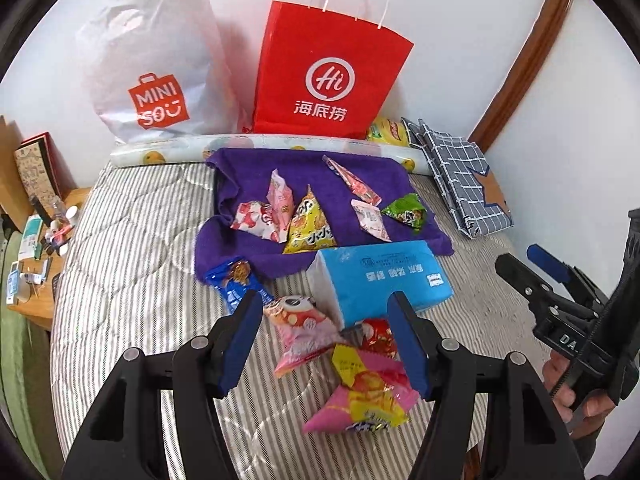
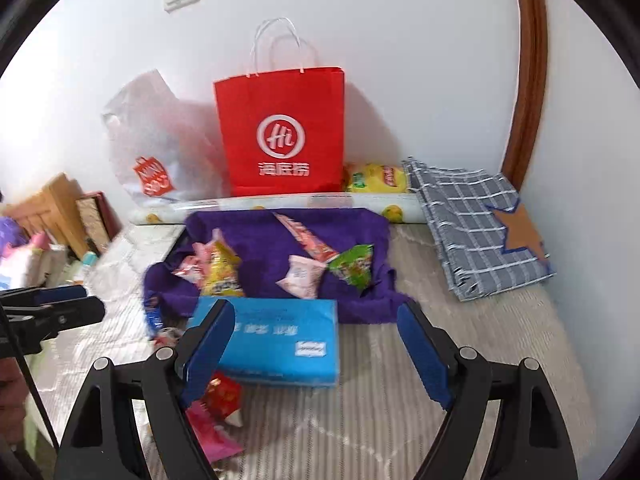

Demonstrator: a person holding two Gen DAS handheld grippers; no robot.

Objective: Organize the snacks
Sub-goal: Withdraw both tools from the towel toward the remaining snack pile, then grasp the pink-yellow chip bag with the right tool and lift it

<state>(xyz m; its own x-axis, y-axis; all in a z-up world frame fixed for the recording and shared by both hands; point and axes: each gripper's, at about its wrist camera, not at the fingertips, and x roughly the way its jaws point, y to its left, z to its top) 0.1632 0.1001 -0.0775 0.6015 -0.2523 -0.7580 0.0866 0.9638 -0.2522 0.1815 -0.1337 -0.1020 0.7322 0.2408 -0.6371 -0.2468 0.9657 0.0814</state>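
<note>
Several small snack packets lie on a purple towel (image 1: 256, 248) on the striped bed. A yellow triangular packet (image 1: 310, 228) and a green one (image 1: 406, 212) are among them. In front lies a blue tissue pack (image 1: 384, 276), with a blue packet (image 1: 236, 280), a pink packet (image 1: 300, 332), a red packet (image 1: 374, 334) and a pink-and-yellow packet (image 1: 368, 400) loose on the bed. My left gripper (image 1: 326, 344) hovers open above these loose packets, holding nothing. My right gripper (image 2: 318, 348) is open and empty above the tissue pack (image 2: 280, 340); it also shows at the right edge (image 1: 532, 280).
A red paper bag (image 1: 328, 76) and a white plastic bag (image 1: 160, 64) lean on the wall behind a rolled mat (image 1: 168, 152). A yellow chip bag (image 2: 374, 178) and a checked cloth bag (image 2: 476, 224) lie at the right. A cluttered bedside table (image 1: 36, 248) stands left.
</note>
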